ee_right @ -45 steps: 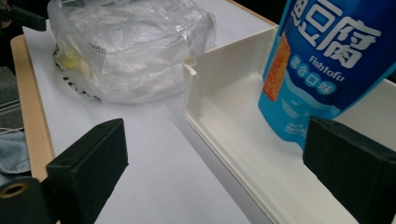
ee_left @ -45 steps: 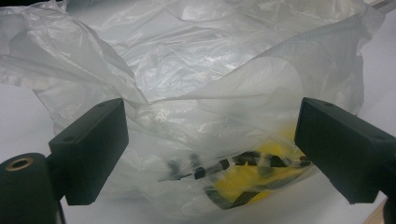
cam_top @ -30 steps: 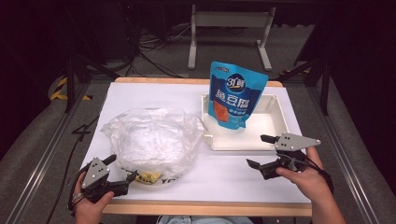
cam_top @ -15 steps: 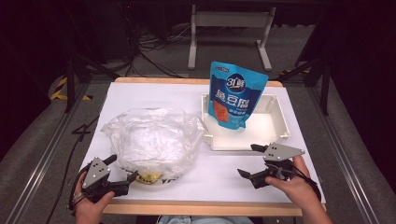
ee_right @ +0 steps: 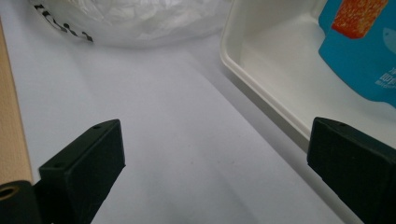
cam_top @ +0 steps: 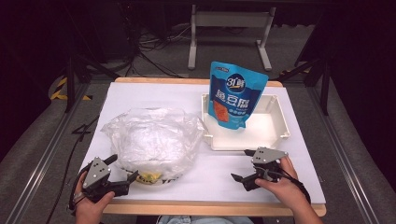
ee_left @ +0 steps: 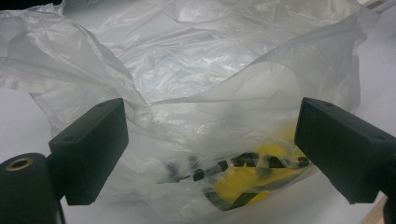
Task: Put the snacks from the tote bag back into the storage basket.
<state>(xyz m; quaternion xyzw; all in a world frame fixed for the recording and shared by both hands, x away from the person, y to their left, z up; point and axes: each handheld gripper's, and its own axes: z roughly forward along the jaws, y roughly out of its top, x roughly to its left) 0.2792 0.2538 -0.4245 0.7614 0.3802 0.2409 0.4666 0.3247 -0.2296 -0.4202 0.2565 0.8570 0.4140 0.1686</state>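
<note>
I am working over a white table (cam_top: 154,93) seen from above. On its left half lies a large crumpled clear plastic bag (cam_top: 152,137), spread wide, with yellow and black print at its near edge. To the right sits a white tray (cam_top: 275,135), and a blue snack pouch (cam_top: 236,95) stands upright at the tray's back left corner.

My left gripper (cam_top: 123,179) rests at the table's near left edge, jaws wide apart and holding nothing. The bag lies directly ahead of it, the printed edge just beyond the jaw tips.

My right gripper (cam_top: 242,165) hovers low over bare table in front of the tray, jaws also wide and empty, pointing left toward the bag.

The left gripper is the nearer one to the bag.
</note>
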